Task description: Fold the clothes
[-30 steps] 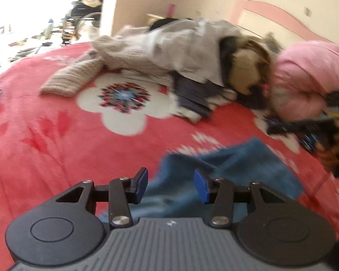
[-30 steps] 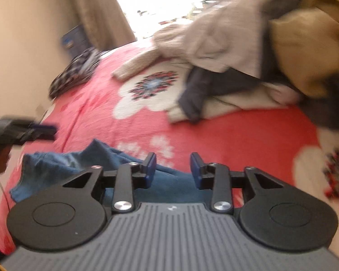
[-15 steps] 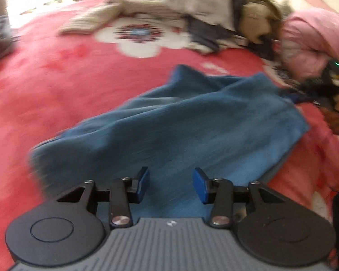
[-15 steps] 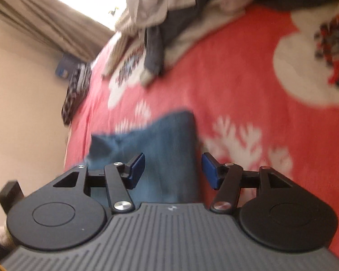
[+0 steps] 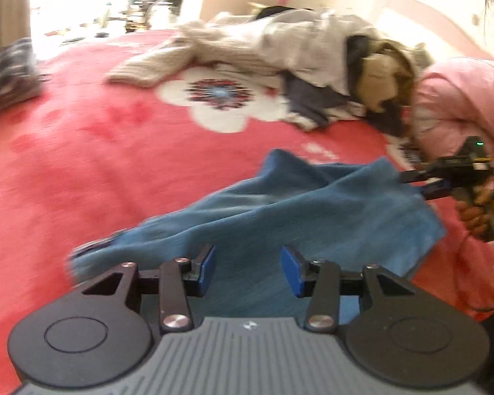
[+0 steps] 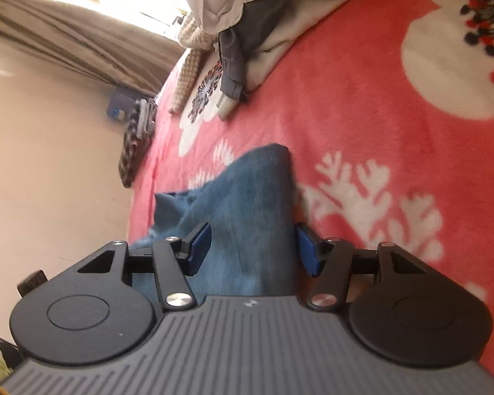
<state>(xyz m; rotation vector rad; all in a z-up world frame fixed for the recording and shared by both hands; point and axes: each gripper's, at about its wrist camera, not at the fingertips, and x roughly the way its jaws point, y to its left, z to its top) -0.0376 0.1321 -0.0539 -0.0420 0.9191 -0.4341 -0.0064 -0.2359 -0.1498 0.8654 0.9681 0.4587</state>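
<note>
A blue garment (image 5: 313,217) lies rumpled on the red flowered blanket (image 5: 115,151), on the near side of the white flower print (image 5: 220,98) and well clear of the heap of unfolded clothes (image 5: 280,52) that sits beyond that flower, probably so there is bare blanket to fold on. The left gripper (image 5: 247,270) hovers over the garment's near part with its jaws spread wide and only cloth showing behind the gap, gripping nothing; it seems poised to take an edge. The right gripper (image 6: 252,250) is at the garment's far corner from the left one, also wide open, with the blue fabric running up between its pads (image 6: 201,243) but not pinched; whether the pads touch the cloth is unclear. In the left wrist view it reaches in sideways at that raised corner, which suggests the two are set at opposite ends so the piece can be spread flat first. By my judgement the folding is barely begun: the fabric is bunched in ridges.
</note>
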